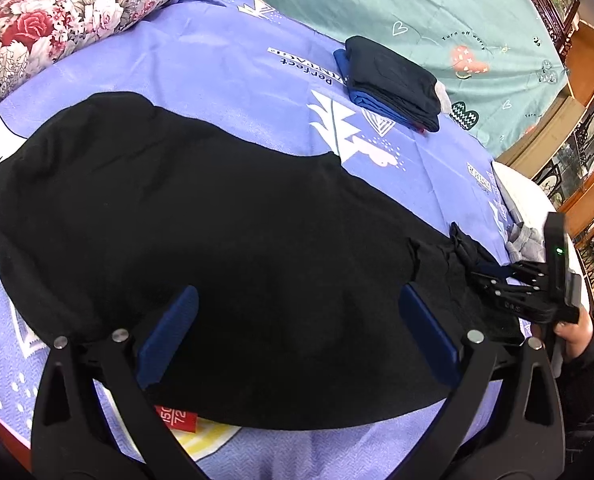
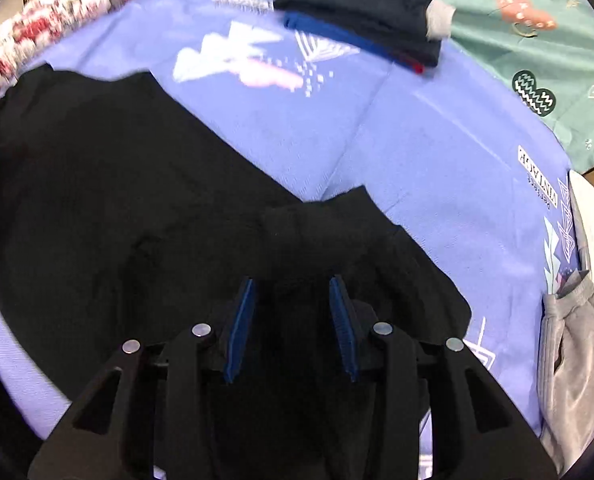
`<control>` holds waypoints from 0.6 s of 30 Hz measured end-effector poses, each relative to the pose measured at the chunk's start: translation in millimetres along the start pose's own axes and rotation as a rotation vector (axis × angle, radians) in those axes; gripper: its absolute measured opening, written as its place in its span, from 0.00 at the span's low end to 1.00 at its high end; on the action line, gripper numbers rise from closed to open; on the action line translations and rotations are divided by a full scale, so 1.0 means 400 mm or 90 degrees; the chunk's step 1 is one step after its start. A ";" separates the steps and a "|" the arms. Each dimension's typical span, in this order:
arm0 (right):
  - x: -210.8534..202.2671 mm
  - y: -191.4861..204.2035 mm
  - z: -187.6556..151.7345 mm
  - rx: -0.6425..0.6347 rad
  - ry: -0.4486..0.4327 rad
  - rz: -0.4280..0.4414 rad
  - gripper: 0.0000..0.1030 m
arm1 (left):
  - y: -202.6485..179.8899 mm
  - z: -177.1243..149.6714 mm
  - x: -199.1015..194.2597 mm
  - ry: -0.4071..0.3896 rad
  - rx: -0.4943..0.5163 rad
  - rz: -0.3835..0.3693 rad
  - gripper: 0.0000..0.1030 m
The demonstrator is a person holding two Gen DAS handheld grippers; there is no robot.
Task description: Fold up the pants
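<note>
both grippers over black pants [image 1: 217, 220] | left gripper [image 1: 297, 320] fingers spread wide | right gripper [image 2: 293, 320] fingers part-spread, pinching nothing

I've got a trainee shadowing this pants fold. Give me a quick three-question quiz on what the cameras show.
1. True or false: the left gripper is clamped shut on the black pants.
2. What lies directly under the dark garment on the folded stack? A) blue garment B) floral pillow C) grey garment
3. Where does the grey garment lie in the right wrist view?

Key: 1 false, its jaws stand wide. 2 A. 3 At the right edge.
</note>
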State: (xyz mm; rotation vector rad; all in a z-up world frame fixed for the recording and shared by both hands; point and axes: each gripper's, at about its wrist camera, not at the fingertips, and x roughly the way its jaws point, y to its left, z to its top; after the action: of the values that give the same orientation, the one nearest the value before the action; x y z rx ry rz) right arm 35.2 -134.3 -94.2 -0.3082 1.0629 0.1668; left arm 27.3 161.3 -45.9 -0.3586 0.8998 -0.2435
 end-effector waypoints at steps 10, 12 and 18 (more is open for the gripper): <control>-0.186 -0.138 0.000 0.093 -0.104 0.065 0.08 | 0.008 0.002 0.007 -0.001 -0.003 -0.007 0.98; -0.254 -0.129 0.028 0.079 -0.143 0.078 0.08 | 0.009 0.002 0.004 -0.001 -0.004 -0.008 0.98; -0.277 0.096 0.087 -0.061 -0.144 0.155 0.08 | 0.012 -0.001 -0.027 -0.018 -0.010 -0.003 0.98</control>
State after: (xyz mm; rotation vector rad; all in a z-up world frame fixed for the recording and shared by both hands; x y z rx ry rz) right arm 0.4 -85.2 12.1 -0.2394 0.8669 0.4615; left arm 20.6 169.3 -40.2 -0.3783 0.8734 -0.2357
